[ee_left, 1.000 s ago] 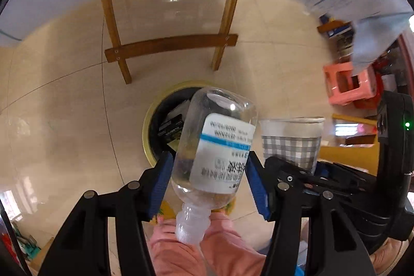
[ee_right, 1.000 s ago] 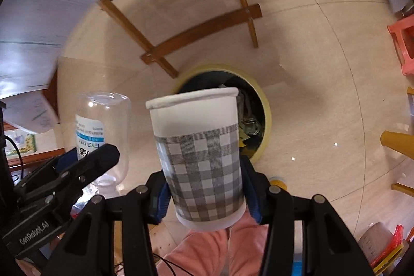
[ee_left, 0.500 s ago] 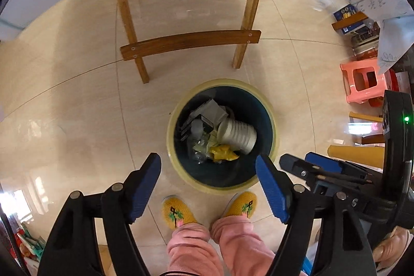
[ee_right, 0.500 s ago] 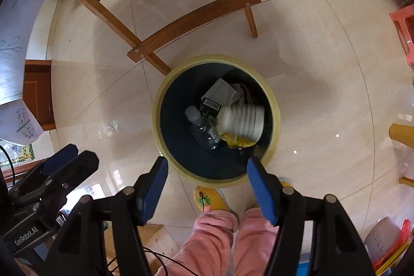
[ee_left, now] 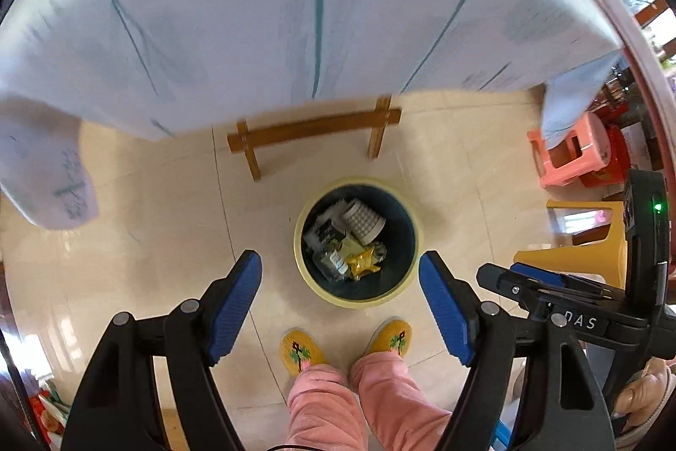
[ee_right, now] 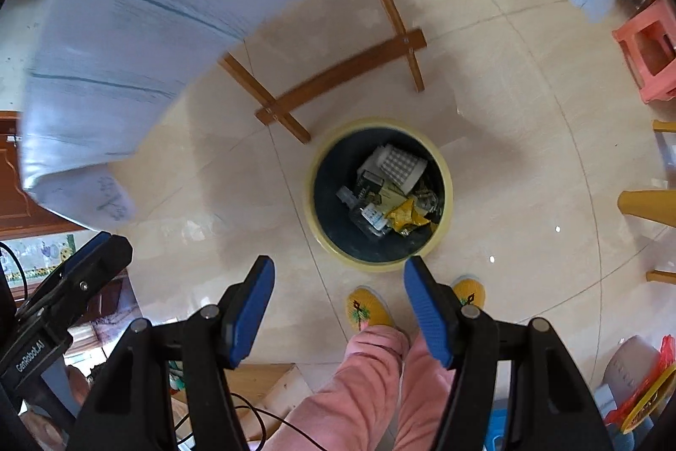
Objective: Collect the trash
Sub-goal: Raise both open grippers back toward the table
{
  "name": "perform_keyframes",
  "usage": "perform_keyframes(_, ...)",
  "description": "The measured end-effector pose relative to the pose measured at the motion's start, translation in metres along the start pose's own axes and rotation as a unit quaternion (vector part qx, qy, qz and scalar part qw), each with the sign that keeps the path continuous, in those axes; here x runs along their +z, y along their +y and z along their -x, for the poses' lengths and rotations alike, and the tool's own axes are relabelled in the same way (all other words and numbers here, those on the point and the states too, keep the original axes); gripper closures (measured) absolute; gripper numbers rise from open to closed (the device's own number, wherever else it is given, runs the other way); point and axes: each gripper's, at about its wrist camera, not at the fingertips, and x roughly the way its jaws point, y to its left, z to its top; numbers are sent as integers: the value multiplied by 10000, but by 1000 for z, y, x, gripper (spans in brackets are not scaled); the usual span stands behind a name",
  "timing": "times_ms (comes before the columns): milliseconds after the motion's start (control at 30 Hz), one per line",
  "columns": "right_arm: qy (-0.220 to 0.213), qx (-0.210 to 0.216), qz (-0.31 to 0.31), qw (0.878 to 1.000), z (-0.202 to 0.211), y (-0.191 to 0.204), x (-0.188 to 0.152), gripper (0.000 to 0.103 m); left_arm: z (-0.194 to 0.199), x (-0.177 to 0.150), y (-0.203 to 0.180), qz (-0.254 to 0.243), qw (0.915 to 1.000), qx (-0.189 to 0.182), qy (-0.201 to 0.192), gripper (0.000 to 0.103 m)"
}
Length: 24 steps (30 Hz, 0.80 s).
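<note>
A round trash bin [ee_left: 310, 288] with a yellow rim stands on the tiled floor; it also shows in the right wrist view [ee_right: 441, 235]. Inside lie the checked paper cup [ee_left: 364, 223], the clear plastic bottle [ee_left: 328, 263], a yellow wrapper [ee_left: 364, 261] and dark packaging. In the right wrist view the cup [ee_right: 399, 167] and bottle [ee_right: 363, 216] lie in the bin too. My left gripper [ee_left: 340, 299] is open and empty, high above the bin. My right gripper [ee_right: 339, 307] is open and empty, also above it.
A table with a pale cloth [ee_left: 295, 7] hangs over the far side, its wooden legs and crossbar [ee_left: 312, 129] just behind the bin. Pink stools [ee_left: 566, 151] and a yellow stool [ee_left: 579, 252] stand at right. The person's pink trousers and yellow slippers [ee_left: 302, 351] are below.
A second ago each gripper was shut on an item, left on the bottle, right on the cup. Both opened, the items fell into the bin, and the grippers have since risen toward the table.
</note>
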Motion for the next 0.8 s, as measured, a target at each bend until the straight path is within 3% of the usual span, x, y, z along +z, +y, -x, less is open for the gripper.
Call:
perform_keyframes(100,-221,2,26,9998,33,14,-2,39,42,4,-6,-84,9997,-55,-239,15)
perform_keyframes(533,-1269,61,433,9909,173,74,-23,39,195,11,-24,-440,9936,-329,-986,9)
perform_keyframes(800,-2081,-95,826,9746,241,112,-27,39,268,25,-30,-713,9837,-549,-1557,9)
